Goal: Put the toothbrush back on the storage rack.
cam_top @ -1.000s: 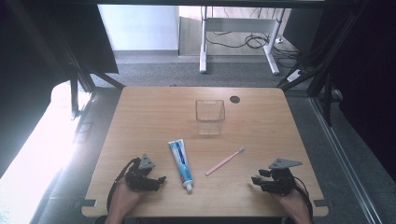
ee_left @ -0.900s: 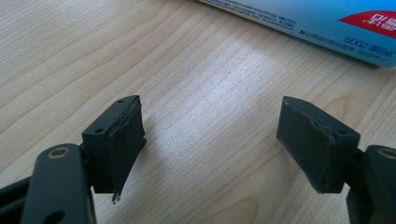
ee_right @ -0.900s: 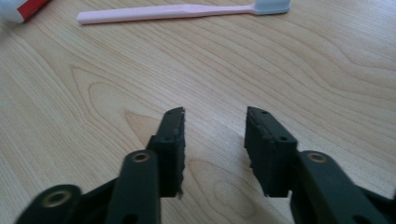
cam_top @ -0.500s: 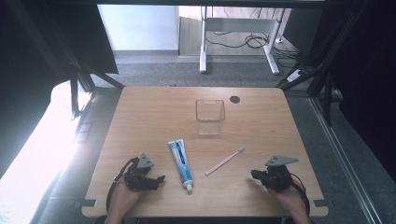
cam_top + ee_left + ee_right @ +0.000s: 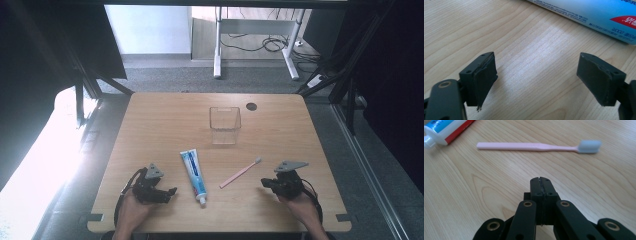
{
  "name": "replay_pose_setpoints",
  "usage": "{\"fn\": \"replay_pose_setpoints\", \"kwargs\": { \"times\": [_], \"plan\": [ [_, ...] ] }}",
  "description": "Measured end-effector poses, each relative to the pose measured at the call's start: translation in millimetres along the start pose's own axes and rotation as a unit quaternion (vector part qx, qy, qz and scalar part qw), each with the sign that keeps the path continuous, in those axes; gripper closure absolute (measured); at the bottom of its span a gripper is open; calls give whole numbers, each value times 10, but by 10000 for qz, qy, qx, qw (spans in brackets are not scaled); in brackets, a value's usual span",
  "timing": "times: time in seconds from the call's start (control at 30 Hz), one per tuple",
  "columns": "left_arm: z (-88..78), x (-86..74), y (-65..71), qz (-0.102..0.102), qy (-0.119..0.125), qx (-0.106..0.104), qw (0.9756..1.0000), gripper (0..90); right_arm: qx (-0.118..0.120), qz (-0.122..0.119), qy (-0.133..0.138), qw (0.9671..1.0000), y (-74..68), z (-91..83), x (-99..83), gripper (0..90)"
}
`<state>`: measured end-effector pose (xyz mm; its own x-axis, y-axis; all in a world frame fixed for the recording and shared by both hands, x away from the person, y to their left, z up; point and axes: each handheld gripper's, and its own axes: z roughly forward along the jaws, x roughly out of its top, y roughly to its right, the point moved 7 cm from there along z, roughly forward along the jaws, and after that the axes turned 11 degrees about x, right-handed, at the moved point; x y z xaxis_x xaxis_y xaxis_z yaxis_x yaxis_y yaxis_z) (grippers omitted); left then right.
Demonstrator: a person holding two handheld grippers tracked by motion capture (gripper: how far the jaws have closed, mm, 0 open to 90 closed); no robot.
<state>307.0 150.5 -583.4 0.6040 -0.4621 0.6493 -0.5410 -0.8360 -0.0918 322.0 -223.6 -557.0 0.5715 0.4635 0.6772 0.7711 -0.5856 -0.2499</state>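
Left tool (image 5: 537, 80) released at seven o'clock; right tool (image 5: 540, 182) clenched, empty; spread it before straddling the toothbrush (image 5: 529, 146) handle squarely.

The left tongs (image 5: 536, 80) hang low over the desk (image 5: 529, 50), its two black jaws spread wide apart with nothing between them but bare pale wood grain. The pad on the left-hand jaw looks worn, its lining frayed at the lower tip. Beyond the jaws, toward the upper right, a toothpaste tube (image 5: 596, 15) lies flat on the desk, blue and white with a red patch and small print along its edge. It sits apart from both jaws, nearer the right-hand one.
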Motion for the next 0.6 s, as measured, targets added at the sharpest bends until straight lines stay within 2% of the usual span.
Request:
{"fn": "replay_pose_setpoints", "kwargs": {
  "times": [0.3,0.6],
  "plan": [
    [-12,13,-7,-69,51,-45,10000,137,310,-154,-54,9994,-147,267,251,897],
    [-15,14,-14,-49,55,-9,10000,136,510,-266,-35,9983,-260,511,491,894]
  ]
}}
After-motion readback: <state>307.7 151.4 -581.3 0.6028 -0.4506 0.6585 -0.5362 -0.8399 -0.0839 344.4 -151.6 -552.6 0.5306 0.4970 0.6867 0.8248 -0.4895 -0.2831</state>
